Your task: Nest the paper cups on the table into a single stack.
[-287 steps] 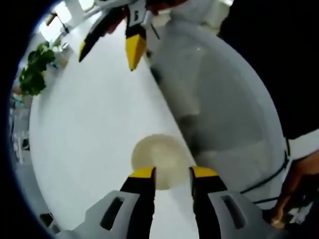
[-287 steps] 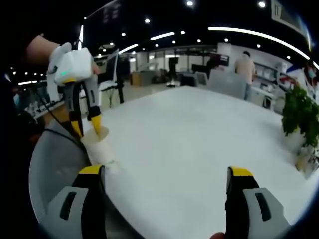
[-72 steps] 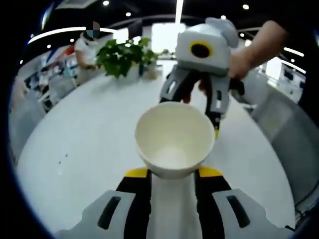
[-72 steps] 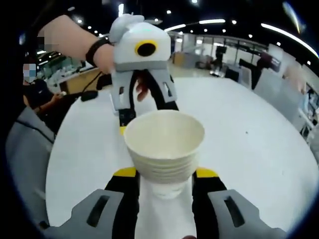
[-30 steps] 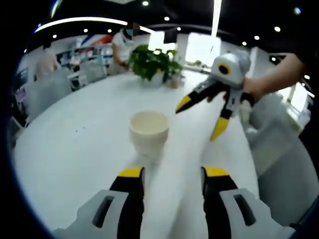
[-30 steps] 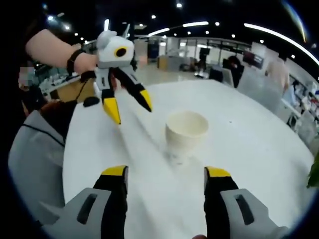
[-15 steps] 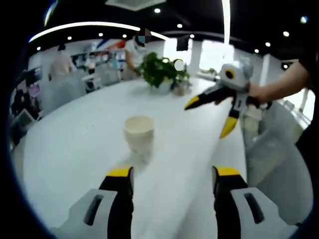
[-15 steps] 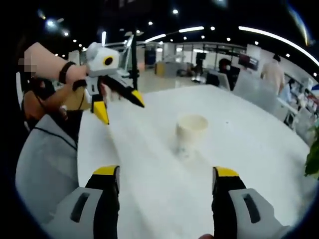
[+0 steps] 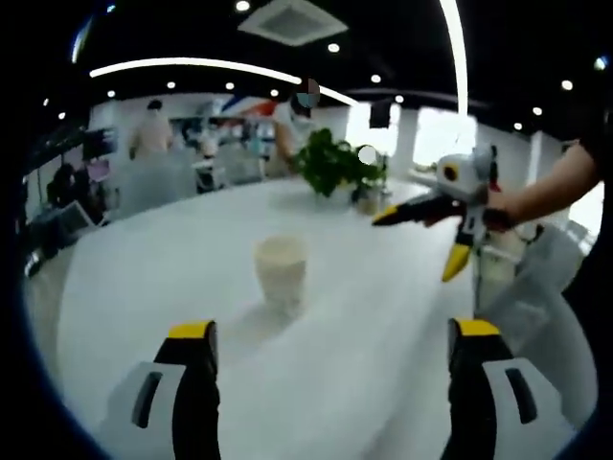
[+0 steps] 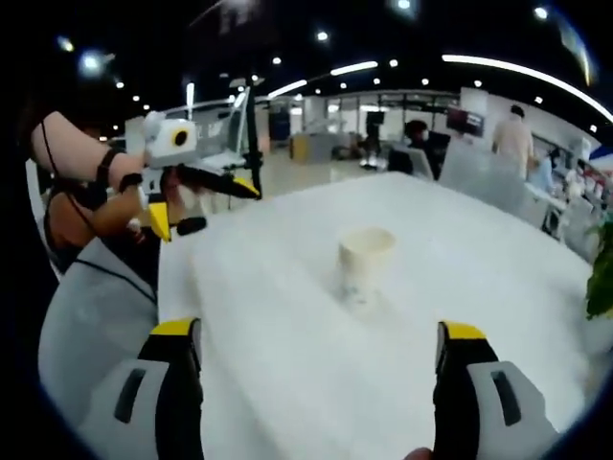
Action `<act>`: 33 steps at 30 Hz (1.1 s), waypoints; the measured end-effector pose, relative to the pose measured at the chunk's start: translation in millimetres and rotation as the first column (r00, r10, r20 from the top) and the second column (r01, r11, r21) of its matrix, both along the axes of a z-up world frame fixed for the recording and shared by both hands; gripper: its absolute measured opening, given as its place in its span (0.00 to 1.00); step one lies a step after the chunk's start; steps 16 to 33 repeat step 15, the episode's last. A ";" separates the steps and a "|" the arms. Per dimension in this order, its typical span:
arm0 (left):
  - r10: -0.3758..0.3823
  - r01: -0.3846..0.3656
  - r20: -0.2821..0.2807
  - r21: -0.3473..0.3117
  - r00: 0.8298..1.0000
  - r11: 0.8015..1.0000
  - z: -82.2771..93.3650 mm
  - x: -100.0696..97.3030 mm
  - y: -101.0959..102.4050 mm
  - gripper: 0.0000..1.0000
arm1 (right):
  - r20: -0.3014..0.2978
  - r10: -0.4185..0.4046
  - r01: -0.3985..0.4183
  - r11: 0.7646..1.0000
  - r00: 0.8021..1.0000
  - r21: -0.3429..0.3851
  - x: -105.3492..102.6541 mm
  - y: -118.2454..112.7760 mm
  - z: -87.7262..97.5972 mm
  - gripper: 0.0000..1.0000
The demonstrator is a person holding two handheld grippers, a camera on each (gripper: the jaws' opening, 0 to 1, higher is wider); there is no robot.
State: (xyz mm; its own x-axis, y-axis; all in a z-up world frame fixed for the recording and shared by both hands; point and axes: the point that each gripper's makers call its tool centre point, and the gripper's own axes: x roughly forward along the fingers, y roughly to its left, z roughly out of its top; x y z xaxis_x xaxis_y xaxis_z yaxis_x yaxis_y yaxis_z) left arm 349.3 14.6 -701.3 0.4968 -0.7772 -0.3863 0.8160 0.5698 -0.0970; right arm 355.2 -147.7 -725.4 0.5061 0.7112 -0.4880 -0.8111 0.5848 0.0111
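1. A big open-plan office with ceiling strip lights and people in the far background surrounds a wide white bench [image 9: 144, 287], whose top is bare around the cups.

2. The paper cups [image 9: 281, 273] stand upright as one nested stack near the middle of the bench, seen from the opposite side in the right gripper view [image 10: 365, 257]. No loose cup lies on the visible bench, so I judge the nesting done.

3. The left hand-held gripper [image 9: 330, 335] has its jaws spread wide and holds nothing; it sits well back from the stack. In the right gripper view it hangs at the left [image 10: 196, 196], jaws parted, over the bench's edge.

4. The right hand-held gripper [image 10: 321, 340] is likewise spread and empty, well apart from the stack. In the left gripper view it shows at the right [image 9: 436, 225], raised above the bench.

5. The step in hand looks like drawing clear. To do it well, keep both sets of jaws wide and lifted, so no tip brushes the rim and tips the tall, light stack.

6. There is open bench on every side of the stack. A potted plant [image 9: 330, 163] stands at the far edge, and a grey chair [image 10: 86, 307] stands just beside the near-left edge; both are well away from the cups.
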 end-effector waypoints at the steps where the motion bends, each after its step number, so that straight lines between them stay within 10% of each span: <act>1: 0.001 -0.001 0.005 0.015 1.000 1.000 -1.0 -0.6 1.4 0.99 | 0.004 0.004 -0.004 1.000 1.000 -0.005 -0.4 -0.4 0.2 1.00; 33: 0.037 -0.037 -0.004 0.036 0.999 0.999 -3.9 -11.2 9.4 0.99 | -0.006 0.004 -0.004 1.000 1.000 -0.011 -5.0 -11.1 -0.7 1.00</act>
